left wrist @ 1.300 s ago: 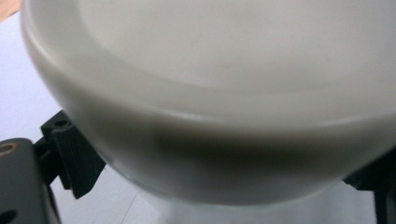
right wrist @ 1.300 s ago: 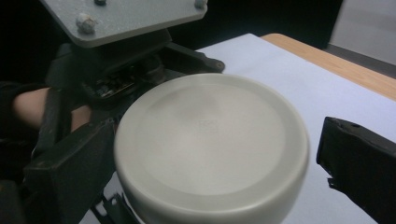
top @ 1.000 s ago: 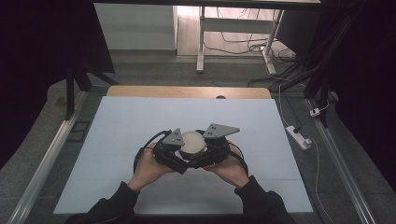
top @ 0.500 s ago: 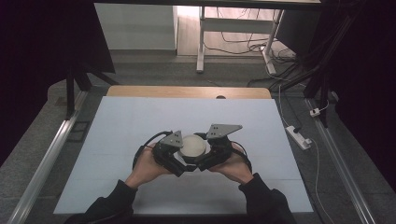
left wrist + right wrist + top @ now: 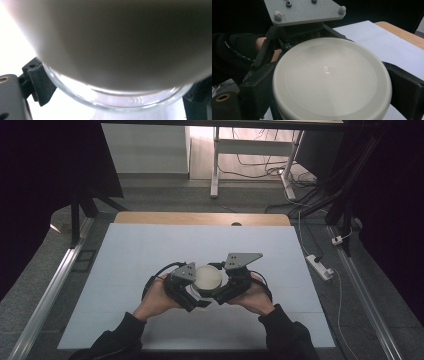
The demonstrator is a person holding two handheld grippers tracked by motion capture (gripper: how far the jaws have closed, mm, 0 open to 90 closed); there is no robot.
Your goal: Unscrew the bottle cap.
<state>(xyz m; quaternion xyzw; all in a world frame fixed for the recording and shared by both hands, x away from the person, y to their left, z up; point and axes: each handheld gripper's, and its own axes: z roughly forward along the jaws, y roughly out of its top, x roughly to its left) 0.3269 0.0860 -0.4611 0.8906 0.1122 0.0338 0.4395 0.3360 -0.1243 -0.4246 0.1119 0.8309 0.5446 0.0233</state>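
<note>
i hold my left gripper (image 5: pixel 192 292) closed on the glass jar (image 5: pixel 120 100) and my right gripper (image 5: pixel 226 287) closed on its white lid (image 5: pixel 332 80), near the white mat's (image 5: pixel 130 255) front edge, barely shifted since a second ago, so the lid looks unfreed.

A white table top (image 5: pixel 150 255) with a wooden far edge (image 5: pixel 200 218) stands on grey carpet (image 5: pixel 45 285). Beyond the table, a white metal desk frame (image 5: pixel 216 160) stands among loose cables (image 5: pixel 260 165). A white power strip (image 5: pixel 318 266) lies right of the table. Dark curtains flank both sides.
</note>
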